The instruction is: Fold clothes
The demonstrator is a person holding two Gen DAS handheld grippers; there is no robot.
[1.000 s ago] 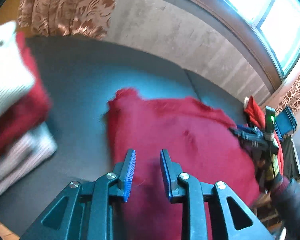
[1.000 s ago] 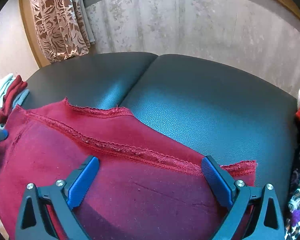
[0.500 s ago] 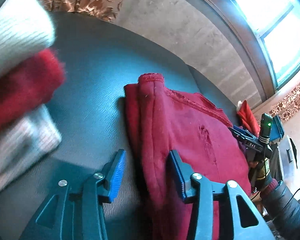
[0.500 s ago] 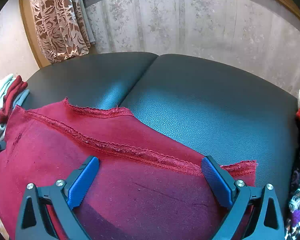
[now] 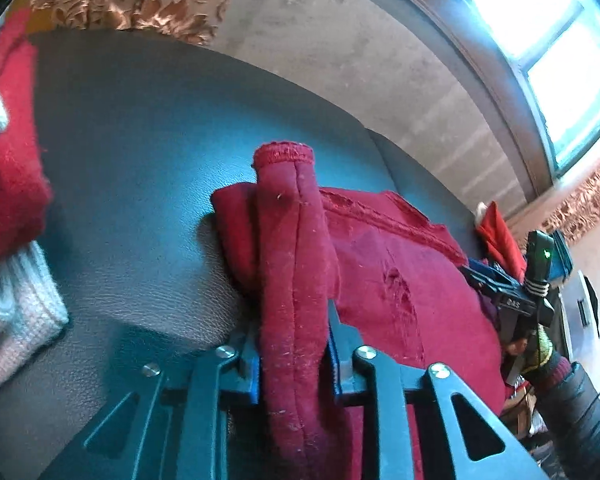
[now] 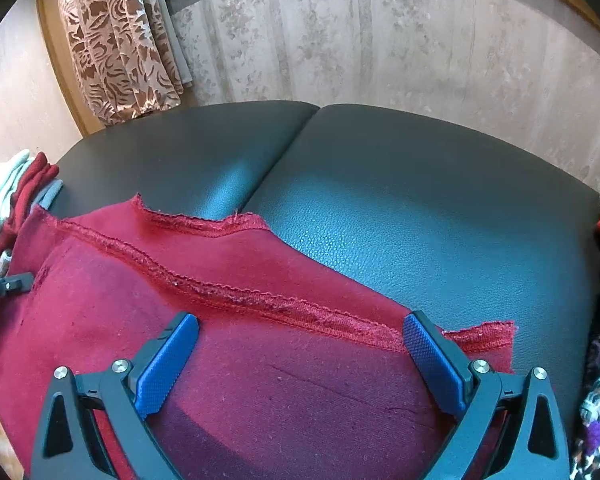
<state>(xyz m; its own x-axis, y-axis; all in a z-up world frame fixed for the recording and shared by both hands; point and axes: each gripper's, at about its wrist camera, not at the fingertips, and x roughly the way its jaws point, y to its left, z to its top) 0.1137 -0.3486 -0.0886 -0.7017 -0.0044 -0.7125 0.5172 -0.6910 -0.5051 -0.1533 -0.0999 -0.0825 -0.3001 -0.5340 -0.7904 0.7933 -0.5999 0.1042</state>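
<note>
A bunched edge of the red garment (image 5: 296, 280) is clamped by the left gripper (image 5: 294, 364). Right gripper (image 6: 300, 356) is held wide apart, empty, over it. Fabric is judged soft, limp; hem (image 6: 284, 304) is best pinched w/ it.

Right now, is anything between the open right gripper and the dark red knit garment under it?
Nothing visible. The right gripper hangs open directly above the dark red knit garment, with bare fabric between its blue pads. The left gripper already clamps a bunched fold.
</note>
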